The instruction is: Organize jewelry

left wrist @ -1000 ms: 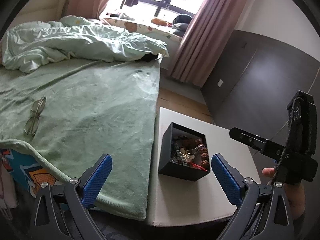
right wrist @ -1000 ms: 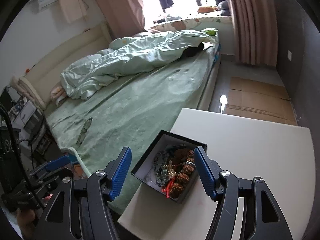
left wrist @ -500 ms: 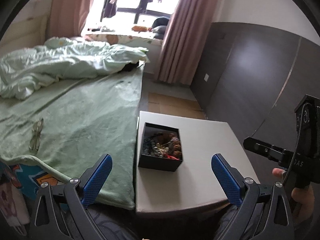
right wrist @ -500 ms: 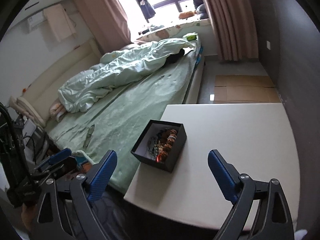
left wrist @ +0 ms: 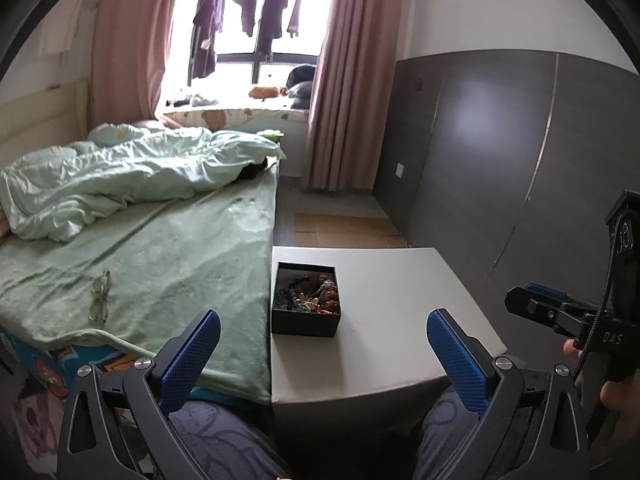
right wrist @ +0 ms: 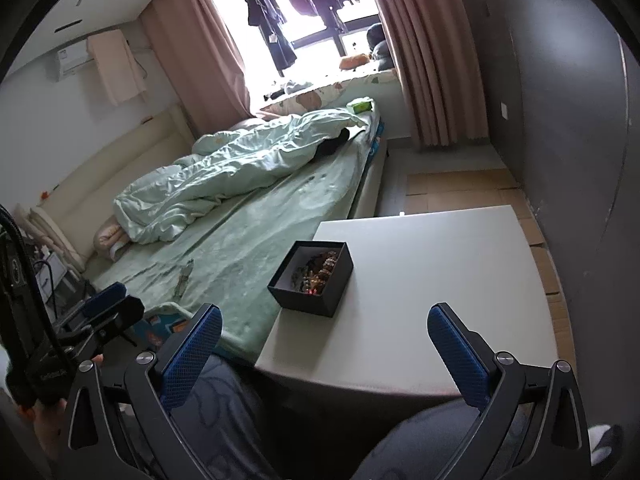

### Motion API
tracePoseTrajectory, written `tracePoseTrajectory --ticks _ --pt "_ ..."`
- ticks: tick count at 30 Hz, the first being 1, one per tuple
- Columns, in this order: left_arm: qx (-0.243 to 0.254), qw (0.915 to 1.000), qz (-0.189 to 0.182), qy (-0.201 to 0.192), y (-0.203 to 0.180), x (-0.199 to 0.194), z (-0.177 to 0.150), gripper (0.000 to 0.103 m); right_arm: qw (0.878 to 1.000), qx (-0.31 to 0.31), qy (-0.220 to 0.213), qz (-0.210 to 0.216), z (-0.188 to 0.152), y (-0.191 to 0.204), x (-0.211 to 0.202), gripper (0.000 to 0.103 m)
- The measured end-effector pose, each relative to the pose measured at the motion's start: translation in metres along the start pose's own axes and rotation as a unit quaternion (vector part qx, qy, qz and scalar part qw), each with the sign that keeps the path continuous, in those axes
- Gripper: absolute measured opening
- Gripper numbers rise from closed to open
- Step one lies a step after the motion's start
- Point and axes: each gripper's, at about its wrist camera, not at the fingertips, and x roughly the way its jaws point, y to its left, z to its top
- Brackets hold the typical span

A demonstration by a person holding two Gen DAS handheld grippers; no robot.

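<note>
Here the black jewelry box [left wrist: 306, 300], likely light and stiff-walled, is sitting on the white bench [left wrist: 384, 304] near the bed [left wrist: 160, 248]; best gripped across opposite walls. Left tongs [left wrist: 320, 354] are gaping empty; right tongs [right wrist: 324, 354] are opening, nothing between.

We have two cameras, one on each gripper, and each looks out along its own two blue fingers and down a bit; the left one sits low near the person's knees, facing the white table [left wrist: 400, 280] and the window [left wrist: 256, 40] far off; the right one looks from farther right, tipped toward the bed [right wrist: 248, 248]; both are back from the table, not close; both see the black box [left wrist: 306, 308] [right wrist: 312, 280], the bed and the window; each one also sees the other gripper at its edge.
</note>
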Motion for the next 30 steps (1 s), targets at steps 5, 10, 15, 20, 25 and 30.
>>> tracePoseTrajectory --ticks 5,10,15,20,25,30 --pt "0.009 0.9998 0.004 -0.018 -0.006 -0.026 -0.008 0.103 1.0 -0.01 -0.011 0.002 -0.011 0.014 -0.023 0.103" --pt "0.016 0.9993 0.012 -0.032 -0.009 -0.048 -0.017 0.103 0.999 -0.02 -0.023 -0.01 -0.025 0.025 -0.044 0.103" --pt "0.015 0.9988 0.018 -0.043 -0.008 -0.068 -0.029 0.103 0.999 -0.029 -0.032 -0.022 -0.04 0.035 -0.063 0.103" --pt "0.017 0.9982 0.018 -0.054 -0.01 -0.081 -0.034 0.103 0.998 -0.039 -0.041 -0.024 -0.043 0.043 -0.077 0.103" --pt "0.02 0.9976 0.023 -0.062 -0.012 -0.091 -0.033 0.103 0.997 -0.051 -0.046 -0.019 -0.043 0.054 -0.085 0.103" --pt "0.02 0.9976 0.024 -0.061 -0.01 -0.094 -0.036 0.103 0.997 -0.054 -0.048 -0.016 -0.044 0.06 -0.089 0.103"
